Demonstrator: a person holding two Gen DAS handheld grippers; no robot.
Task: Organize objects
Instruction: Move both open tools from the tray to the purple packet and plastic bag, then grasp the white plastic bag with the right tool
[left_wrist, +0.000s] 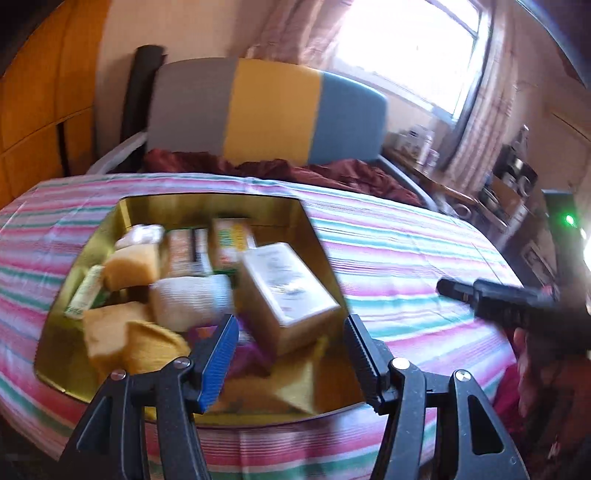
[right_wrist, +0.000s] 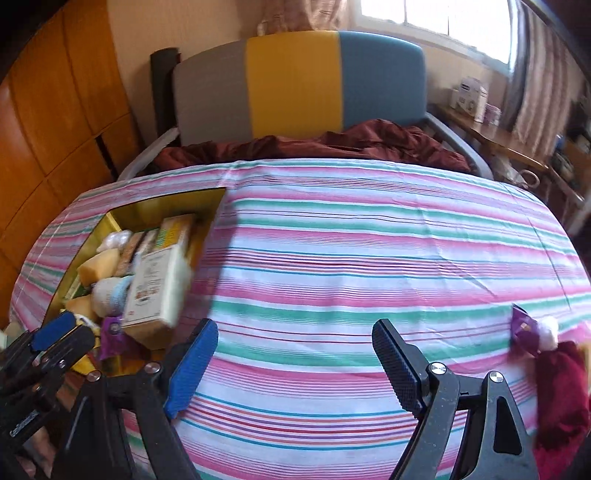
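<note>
A gold rectangular metal tin full of boxes and sponges lies at the left of the striped-sheeted bed; a purple foil packet lies at the right edge.

Daylight enters through the window, which we see blown out to white glare in both views. The room reads warm and moderately bright. We note motion blur across the gold box and its contents in the left wrist view. Fisheye distortion bows the striped bedsheet, and dark vignetting rings each frame's corners.
</note>
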